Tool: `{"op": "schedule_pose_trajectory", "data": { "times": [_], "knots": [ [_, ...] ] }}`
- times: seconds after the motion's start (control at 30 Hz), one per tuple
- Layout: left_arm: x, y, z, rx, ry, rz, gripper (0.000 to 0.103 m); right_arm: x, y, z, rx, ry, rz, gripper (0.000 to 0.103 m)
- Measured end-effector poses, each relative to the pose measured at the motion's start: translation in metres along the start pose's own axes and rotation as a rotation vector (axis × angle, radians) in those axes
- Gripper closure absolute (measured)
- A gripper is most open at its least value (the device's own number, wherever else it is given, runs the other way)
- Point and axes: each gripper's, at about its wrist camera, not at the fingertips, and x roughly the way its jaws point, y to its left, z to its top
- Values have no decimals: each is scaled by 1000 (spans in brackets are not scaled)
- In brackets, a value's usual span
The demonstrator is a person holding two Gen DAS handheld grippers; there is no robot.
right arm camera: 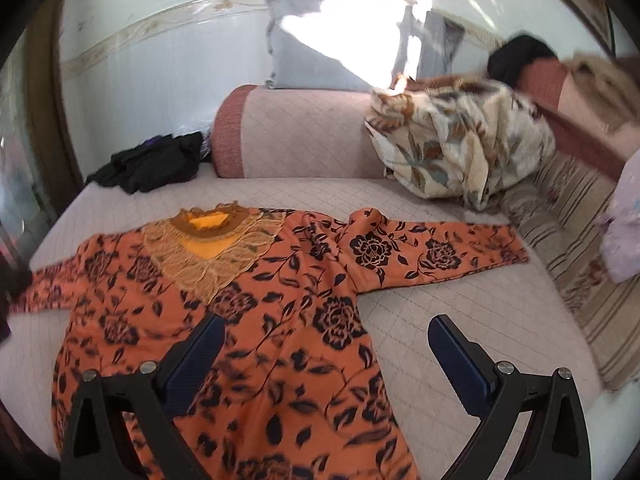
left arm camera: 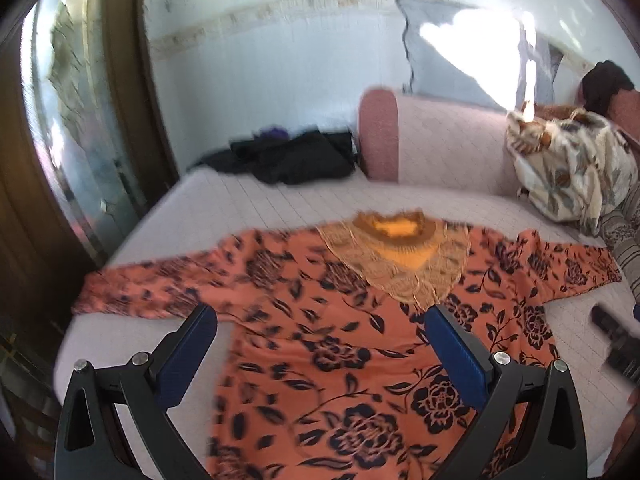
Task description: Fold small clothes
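An orange top with dark floral print [left arm camera: 344, 344] [right arm camera: 256, 320] lies spread flat on the pale quilted bed, sleeves stretched out left and right, a tan lace yoke [left arm camera: 400, 264] [right arm camera: 208, 256] at its neck. My left gripper [left arm camera: 320, 320] hovers open above the garment's chest, blue pads wide apart with nothing between them. My right gripper [right arm camera: 326, 334] is open too, over the garment's right side just below its right sleeve [right arm camera: 432, 252]. The tip of the right gripper shows at the right edge of the left wrist view [left arm camera: 616, 340].
A black heap of clothes [left arm camera: 288, 156] [right arm camera: 152, 164] lies at the bed's far left. A pink bolster [left arm camera: 420, 140] [right arm camera: 296, 140] runs along the back, with a floral blanket [left arm camera: 572, 168] [right arm camera: 460, 148] bunched at the right. A striped cloth [right arm camera: 580, 248] covers the right edge.
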Motion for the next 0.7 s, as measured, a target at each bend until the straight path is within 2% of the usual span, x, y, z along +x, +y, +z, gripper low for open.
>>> {"op": "schedule_pose_trajectory", "data": {
  "times": [0.1,0.23,0.27,0.3,0.33,0.37,0.43,0.5,0.57,0.6,0.67,0.7],
  "knots": [
    [70,-6,-5,-36,132,-26,0,60,-78,20,215,37,104,0],
    [135,-8,-26,-30,233,50,0,145,-203,30,562,111,130,2],
    [143,-8,-29,-20,249,68,0,164,-235,27,676,121,147,5],
    [153,-9,-32,-6,267,87,0,179,-266,22,801,122,147,14],
    [162,-9,-34,5,287,100,0,192,-293,16,905,121,144,17],
    [169,-9,-36,8,305,105,0,203,-313,12,979,118,146,19],
    [173,-8,-37,-3,299,93,0,226,-345,3,1097,120,139,34],
    [176,-8,-38,4,293,86,0,242,-363,-1,1178,89,162,37],
    [179,-5,-40,-15,297,60,0,252,-371,6,1184,40,168,38],
    [180,-2,-41,-31,298,49,0,256,-373,11,1175,27,155,42],
    [180,-1,-43,-32,294,45,0,268,-377,19,1149,15,114,70],
    [180,-1,-43,-26,292,46,0,275,-383,20,1142,21,99,95]
  ]
}}
